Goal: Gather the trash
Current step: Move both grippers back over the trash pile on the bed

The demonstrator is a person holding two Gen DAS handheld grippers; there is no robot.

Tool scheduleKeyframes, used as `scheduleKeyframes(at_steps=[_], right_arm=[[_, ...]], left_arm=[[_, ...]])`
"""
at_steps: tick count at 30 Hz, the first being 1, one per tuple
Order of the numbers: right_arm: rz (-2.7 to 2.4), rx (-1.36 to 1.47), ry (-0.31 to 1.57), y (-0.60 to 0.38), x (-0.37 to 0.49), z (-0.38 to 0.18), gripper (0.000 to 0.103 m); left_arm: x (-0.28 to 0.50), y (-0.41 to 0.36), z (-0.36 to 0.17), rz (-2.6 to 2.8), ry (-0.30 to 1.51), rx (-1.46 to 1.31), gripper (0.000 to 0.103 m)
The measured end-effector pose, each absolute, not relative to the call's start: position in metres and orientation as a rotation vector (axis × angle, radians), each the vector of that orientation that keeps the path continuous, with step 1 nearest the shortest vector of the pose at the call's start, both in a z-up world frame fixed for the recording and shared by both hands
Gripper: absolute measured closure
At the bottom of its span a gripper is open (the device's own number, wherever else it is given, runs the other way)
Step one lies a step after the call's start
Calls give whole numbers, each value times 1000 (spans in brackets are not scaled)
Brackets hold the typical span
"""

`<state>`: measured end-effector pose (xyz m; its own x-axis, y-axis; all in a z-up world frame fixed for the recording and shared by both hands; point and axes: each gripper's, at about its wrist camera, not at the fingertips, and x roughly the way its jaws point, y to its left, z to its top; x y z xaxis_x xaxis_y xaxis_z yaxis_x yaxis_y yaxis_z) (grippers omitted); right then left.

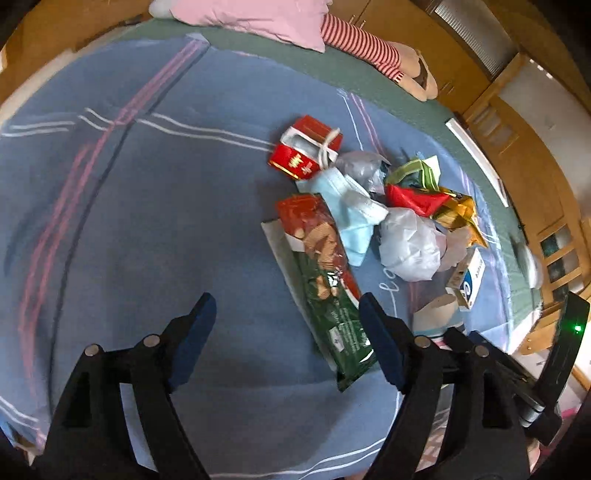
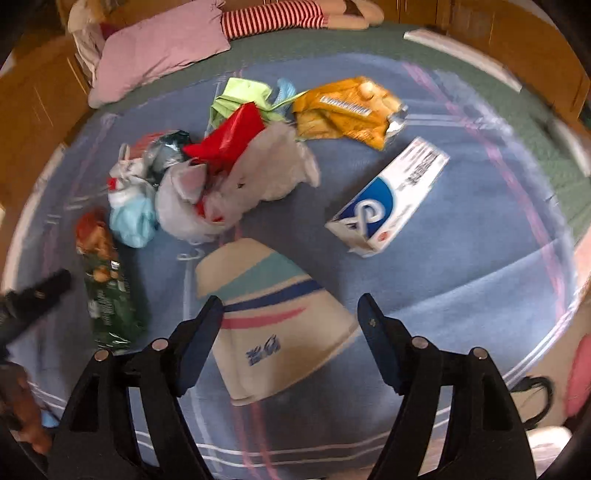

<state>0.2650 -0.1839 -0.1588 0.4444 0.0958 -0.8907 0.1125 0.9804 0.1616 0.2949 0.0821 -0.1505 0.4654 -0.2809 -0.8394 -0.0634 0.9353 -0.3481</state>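
Observation:
Trash lies in a heap on a blue blanket. A green and red biscuit wrapper lies just left of my left gripper's right finger; the left gripper is open and empty above the blanket. A red box, blue face mask and white plastic bag lie beyond. In the right wrist view a paper cup lies on its side between the open fingers of my right gripper. A blue and white carton, orange wrapper and red wrapper lie farther off.
A pink pillow and a doll with red-striped legs lie at the far end of the bed. Wooden furniture lines the right side. The left gripper shows at the left edge of the right wrist view.

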Motion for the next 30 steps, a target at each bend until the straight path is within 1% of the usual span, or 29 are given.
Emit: scheduleKeyframes(at_steps=[3,5,7,8,9,10,11,12,13,14,15,17,20,24,30], right_arm=[[20,195,1112,-174,263,-159,30],[37,218,1112,-169,260,-158,38],[53,263,1113,-163,255,-156,54],[64,293,1113,-159,250,-154,58],[69,310,1109,-158,246,-153,65],[73,326,1098,-153,240,-151,72],[72,332,1080,-147,233,-149,74],[71,333,1061,-141,227,-146,78],[72,336,1047,-136,222,-145,81],[74,340,1037,-130,219,-144,82],[88,350,1028,-123,214,-142,84],[95,348,1014,-113,212,-141,85],[94,332,965,-103,205,-130,86],[58,296,906,-96,199,-118,88],[-14,294,883,-105,195,-119,89]], left_arm=[[300,78,-161,-152,1122,-372,23],[302,78,-163,-140,1123,-383,25],[301,80,-164,-128,1119,-389,33],[301,81,-164,-127,1121,-395,41],[301,83,-166,-125,1126,-407,49],[301,87,-168,-127,1134,-427,53],[302,91,-172,-136,1145,-463,66],[303,93,-175,-142,1151,-487,72],[304,97,-178,-149,1155,-517,80],[303,99,-179,-155,1151,-543,87],[303,102,-178,-161,1140,-562,92],[300,107,-172,-159,1099,-589,96],[290,121,-155,-108,991,-612,99],[270,142,-131,18,858,-611,99],[252,169,-112,186,769,-621,99]])
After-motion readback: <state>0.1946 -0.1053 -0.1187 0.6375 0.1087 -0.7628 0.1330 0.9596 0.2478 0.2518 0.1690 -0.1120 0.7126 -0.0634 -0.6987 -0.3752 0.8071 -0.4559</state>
